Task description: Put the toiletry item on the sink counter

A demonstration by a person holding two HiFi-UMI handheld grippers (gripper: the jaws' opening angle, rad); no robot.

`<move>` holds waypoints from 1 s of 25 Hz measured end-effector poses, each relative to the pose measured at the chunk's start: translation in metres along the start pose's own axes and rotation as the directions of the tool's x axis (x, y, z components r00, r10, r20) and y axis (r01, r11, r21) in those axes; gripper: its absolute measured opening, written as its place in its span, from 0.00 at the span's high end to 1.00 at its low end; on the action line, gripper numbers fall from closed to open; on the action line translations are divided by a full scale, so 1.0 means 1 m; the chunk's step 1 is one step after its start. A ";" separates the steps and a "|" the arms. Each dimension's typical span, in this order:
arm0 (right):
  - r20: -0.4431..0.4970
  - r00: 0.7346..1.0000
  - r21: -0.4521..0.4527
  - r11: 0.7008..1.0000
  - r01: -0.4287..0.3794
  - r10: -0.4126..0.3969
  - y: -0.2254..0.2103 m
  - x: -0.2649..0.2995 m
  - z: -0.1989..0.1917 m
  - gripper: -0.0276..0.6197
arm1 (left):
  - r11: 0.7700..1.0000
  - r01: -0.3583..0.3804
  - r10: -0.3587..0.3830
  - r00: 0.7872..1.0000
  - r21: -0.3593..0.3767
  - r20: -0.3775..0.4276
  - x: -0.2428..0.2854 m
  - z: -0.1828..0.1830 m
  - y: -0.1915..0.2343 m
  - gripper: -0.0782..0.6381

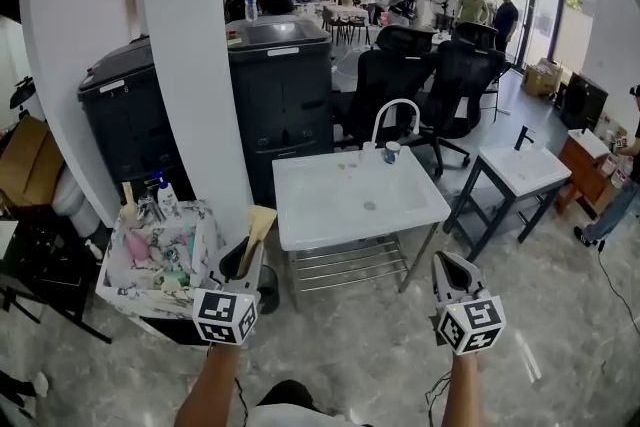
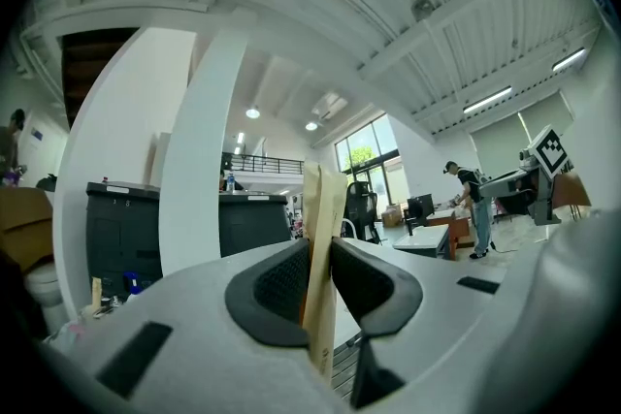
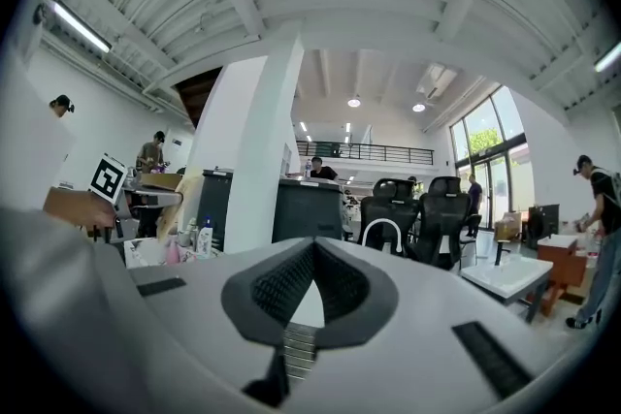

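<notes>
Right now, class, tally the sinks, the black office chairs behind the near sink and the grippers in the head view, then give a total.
Sinks: 2
Black office chairs: 2
Grippers: 2
Total: 6

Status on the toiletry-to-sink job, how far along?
Done: the tan packet is picked up and sits beside the toiletry basket. In hand: the left gripper is clamped on it; the right gripper is shut, empty. Left: carry it to the white sink counter and set it down.
</notes>
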State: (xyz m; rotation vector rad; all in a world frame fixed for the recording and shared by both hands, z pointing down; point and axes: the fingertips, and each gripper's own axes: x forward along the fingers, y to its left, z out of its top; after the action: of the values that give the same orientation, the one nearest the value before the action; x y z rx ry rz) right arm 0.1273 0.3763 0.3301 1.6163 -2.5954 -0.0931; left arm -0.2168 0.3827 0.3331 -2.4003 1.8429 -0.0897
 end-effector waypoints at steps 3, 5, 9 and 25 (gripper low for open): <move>-0.004 1.000 0.013 1.000 -0.008 0.008 -0.012 0.007 -0.005 0.96 | 1.000 -0.005 0.005 1.000 0.006 -0.012 0.011 -0.003 -0.004 0.79; -0.005 1.000 0.008 1.000 -0.010 0.010 -0.021 0.015 -0.007 0.96 | 1.000 -0.010 0.010 1.000 0.006 -0.013 0.022 -0.005 -0.002 0.79; -0.008 1.000 0.014 1.000 0.003 -0.003 -0.044 0.042 -0.015 0.96 | 1.000 -0.014 0.014 1.000 -0.007 -0.016 0.058 -0.014 0.003 0.79; -0.033 0.999 -0.059 0.998 0.039 -0.041 -0.132 0.271 -0.001 0.96 | 0.999 0.027 -0.027 1.000 -0.029 -0.006 0.309 -0.023 0.084 0.79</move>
State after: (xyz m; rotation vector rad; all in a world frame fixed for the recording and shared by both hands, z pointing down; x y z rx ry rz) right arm 0.1258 0.0746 0.3291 1.6355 -2.5113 -0.1406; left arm -0.2196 0.0613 0.3386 -2.4471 1.8272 -0.0738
